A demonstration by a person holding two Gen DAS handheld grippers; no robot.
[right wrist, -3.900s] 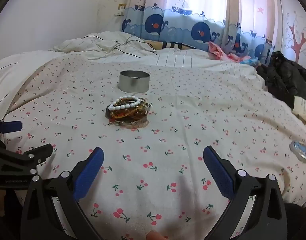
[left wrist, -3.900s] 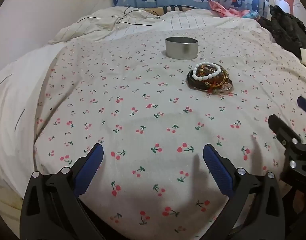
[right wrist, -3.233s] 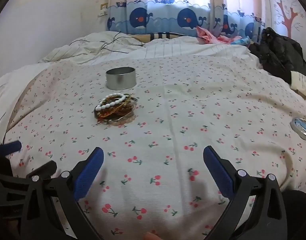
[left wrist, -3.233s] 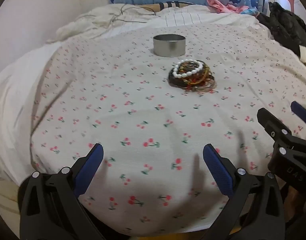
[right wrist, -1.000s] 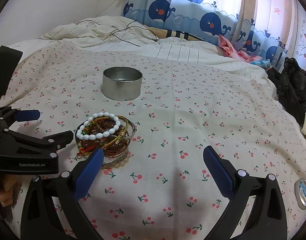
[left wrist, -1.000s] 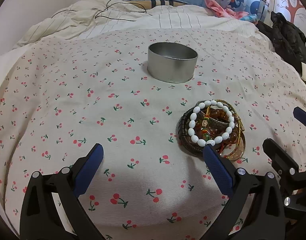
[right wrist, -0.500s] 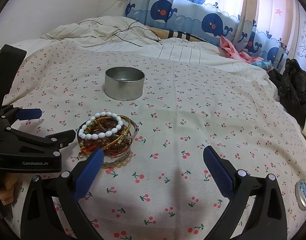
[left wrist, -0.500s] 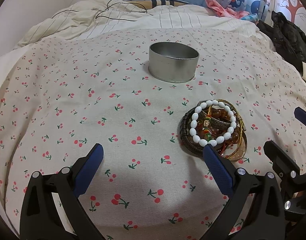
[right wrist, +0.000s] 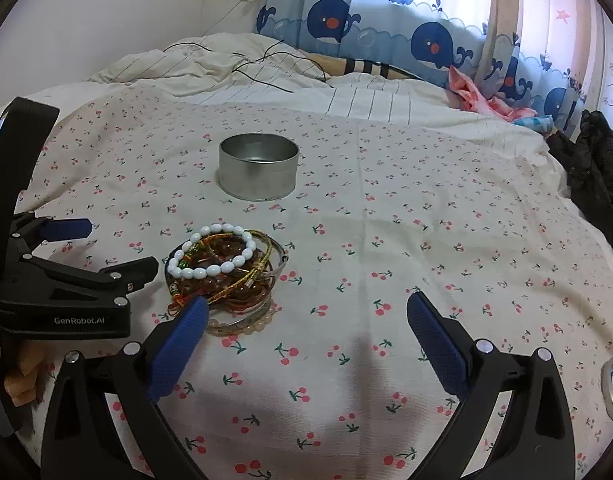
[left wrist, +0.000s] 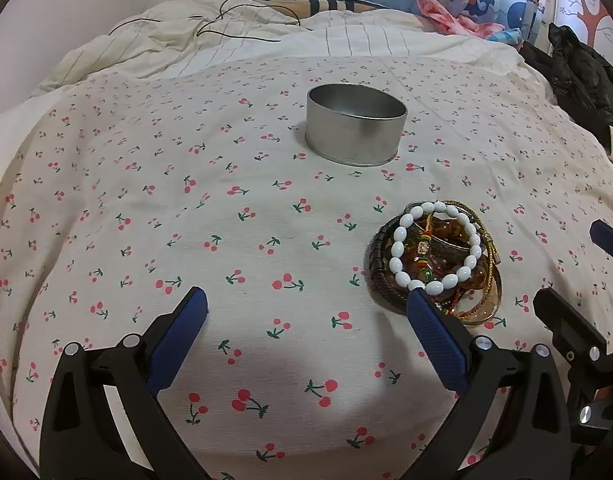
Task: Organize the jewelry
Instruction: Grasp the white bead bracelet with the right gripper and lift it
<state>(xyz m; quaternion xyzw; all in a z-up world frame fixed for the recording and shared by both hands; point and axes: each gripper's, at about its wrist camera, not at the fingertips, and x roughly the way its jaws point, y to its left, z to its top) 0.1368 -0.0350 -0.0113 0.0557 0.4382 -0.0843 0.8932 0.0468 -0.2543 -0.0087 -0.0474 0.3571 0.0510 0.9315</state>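
Both grippers have drawn in close around the bracelet pile (left wrist: 434, 258) on the cherry-print bed (left wrist: 226, 220), which lies just in front of the empty round tin (left wrist: 356, 124). The left gripper (left wrist: 306, 332) and right gripper (right wrist: 306, 332) flank the pile, fingers spread wide and holding nothing. A first pick-up looks imminent; the white bead bracelet (right wrist: 212, 250) sits on top.

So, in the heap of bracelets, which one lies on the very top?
The white bead bracelet tops the pile of bracelets. It alone has opaque white oval beads; under it lie amber beads, gold bangles and a dark braided band.
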